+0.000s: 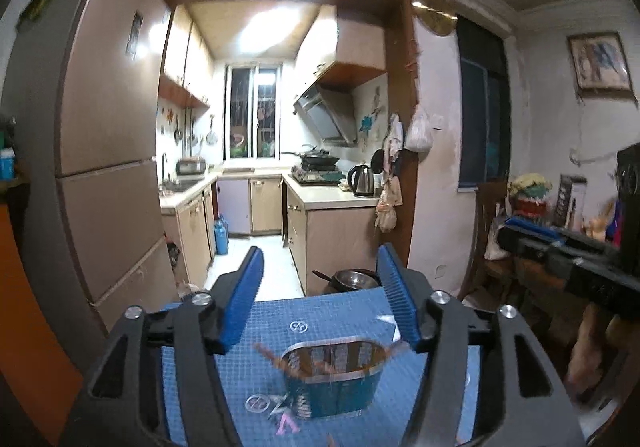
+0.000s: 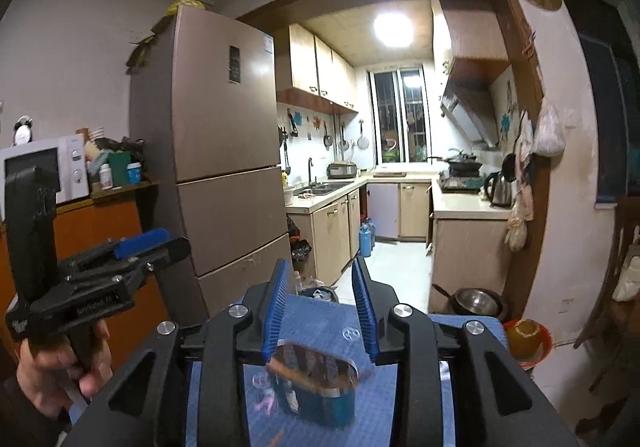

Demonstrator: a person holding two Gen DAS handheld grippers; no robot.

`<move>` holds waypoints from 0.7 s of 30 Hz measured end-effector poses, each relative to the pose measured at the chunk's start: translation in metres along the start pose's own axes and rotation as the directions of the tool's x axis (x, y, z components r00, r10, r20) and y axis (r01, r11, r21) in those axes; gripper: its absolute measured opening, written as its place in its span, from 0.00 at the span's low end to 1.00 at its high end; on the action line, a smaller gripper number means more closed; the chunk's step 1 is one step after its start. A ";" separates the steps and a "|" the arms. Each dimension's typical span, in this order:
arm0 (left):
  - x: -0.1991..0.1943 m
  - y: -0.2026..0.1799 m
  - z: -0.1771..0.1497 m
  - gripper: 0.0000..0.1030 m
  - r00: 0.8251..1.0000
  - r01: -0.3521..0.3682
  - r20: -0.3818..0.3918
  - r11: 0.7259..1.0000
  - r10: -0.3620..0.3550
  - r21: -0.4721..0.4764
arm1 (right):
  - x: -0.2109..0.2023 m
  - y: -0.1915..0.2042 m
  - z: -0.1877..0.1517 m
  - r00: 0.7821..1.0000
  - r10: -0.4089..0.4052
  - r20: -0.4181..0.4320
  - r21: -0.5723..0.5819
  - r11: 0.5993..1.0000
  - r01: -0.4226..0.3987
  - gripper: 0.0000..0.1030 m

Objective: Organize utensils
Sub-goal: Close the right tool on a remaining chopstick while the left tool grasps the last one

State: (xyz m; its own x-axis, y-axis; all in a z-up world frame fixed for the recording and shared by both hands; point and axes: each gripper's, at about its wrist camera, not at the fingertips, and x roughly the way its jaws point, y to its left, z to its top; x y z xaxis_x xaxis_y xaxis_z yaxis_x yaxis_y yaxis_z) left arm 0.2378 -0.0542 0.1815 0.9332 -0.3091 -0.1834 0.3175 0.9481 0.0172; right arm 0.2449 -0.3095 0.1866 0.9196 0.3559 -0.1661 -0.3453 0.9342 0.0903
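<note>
Left wrist view: the left gripper (image 1: 320, 267) stands with its blue pads wide apart and nothing between them. Right wrist view: the right gripper (image 2: 320, 279) has a narrower gap, also empty. Both hang above a blue utensil holder (image 1: 334, 383) on the blue checkered cloth (image 1: 320, 311), blurred, with brownish utensils (image 1: 316, 365) poking out of its near left rim. Left in the right view, a hand (image 2: 56, 371) grips the other tool's handle. Far beyond lie the fridge (image 2: 224, 151) and kitchen counter (image 2: 460, 203).
</note>
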 end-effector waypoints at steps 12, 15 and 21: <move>-0.033 -0.004 -0.180 0.60 0.945 0.023 -0.326 0.999 -0.031 -0.027 | -0.115 0.008 -0.251 0.952 -0.088 -0.294 0.097 0.988 0.121 0.24; -0.027 -0.010 -0.215 0.60 0.910 0.037 -0.411 0.998 -0.055 -0.052 | -0.113 0.015 -0.285 0.928 -0.076 -0.364 0.120 0.985 0.127 0.23; -0.029 -0.028 -0.266 0.60 0.851 0.079 -0.516 0.995 -0.101 -0.063 | -0.104 0.030 -0.315 0.889 -0.115 -0.443 0.097 0.980 0.175 0.23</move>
State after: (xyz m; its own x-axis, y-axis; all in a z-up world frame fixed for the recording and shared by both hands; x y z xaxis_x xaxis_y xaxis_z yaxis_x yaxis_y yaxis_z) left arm 0.1570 -0.0516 -0.0745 0.6748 -0.3199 -0.6650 0.3794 0.9233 -0.0592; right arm 0.0802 -0.3107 -0.1031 0.7744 0.2204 -0.5931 -0.1588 0.9751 0.1550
